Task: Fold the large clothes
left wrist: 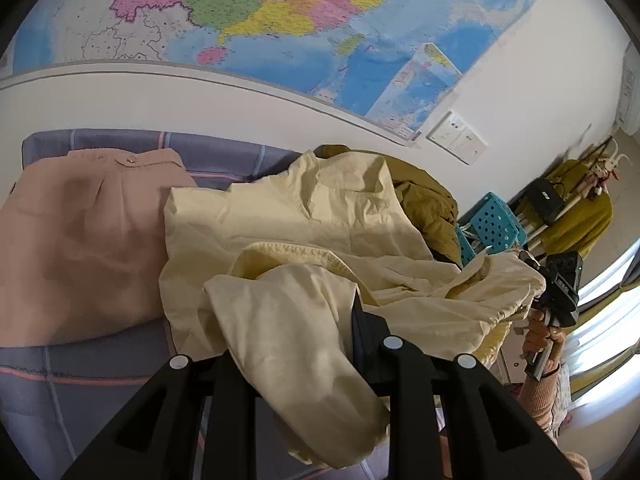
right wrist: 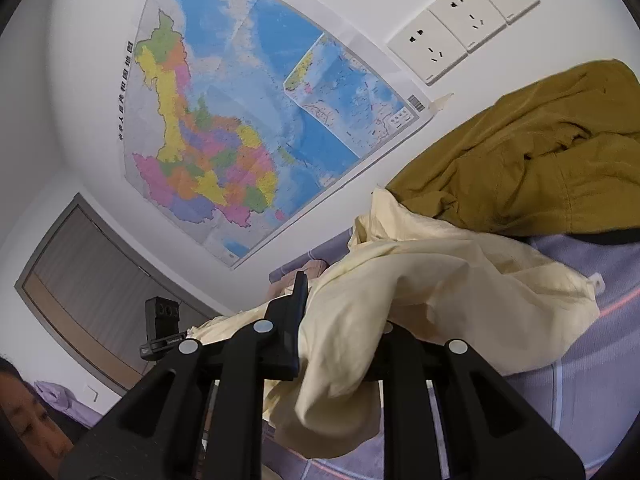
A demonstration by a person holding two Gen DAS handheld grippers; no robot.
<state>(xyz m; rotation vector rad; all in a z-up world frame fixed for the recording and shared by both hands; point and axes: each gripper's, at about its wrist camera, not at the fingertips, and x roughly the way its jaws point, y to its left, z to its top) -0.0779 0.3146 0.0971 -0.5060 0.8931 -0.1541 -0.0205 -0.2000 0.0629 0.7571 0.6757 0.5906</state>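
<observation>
The left tongs (left wrist: 320, 344) pinch the pale yellow shirt (left wrist: 304, 240), and the right tongs (right wrist: 340, 320) pinch it too. The shirt hangs between both tongs, lifted over the bed (left wrist: 48, 380) with its purple checked sheet. A pink shirt (left wrist: 80, 240) lies flat beside it. A brown jacket (right wrist: 520, 160) sits in a heap behind. A big colored map (right wrist: 240, 140) and 2 sockets (right wrist: 448, 40) are on the white wall.

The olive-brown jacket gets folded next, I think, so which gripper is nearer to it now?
Right. The right gripper, shut on the pale yellow shirt, sits just below the olive-brown jacket; the left gripper holds the shirt's other end, farther away.
</observation>
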